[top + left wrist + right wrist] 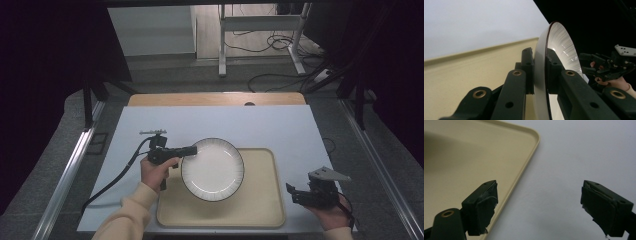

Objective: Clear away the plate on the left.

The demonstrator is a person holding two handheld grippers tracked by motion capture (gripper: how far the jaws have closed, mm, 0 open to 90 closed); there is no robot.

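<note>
Tilting plate (212,169), rim clamped, L gripper (192,150)

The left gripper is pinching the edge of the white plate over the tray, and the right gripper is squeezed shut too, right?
Not quite. The left gripper does pinch the white plate by its edge over the tray, but the right gripper is open: the right gripper view shows its jaws wide apart with nothing between them.
</note>
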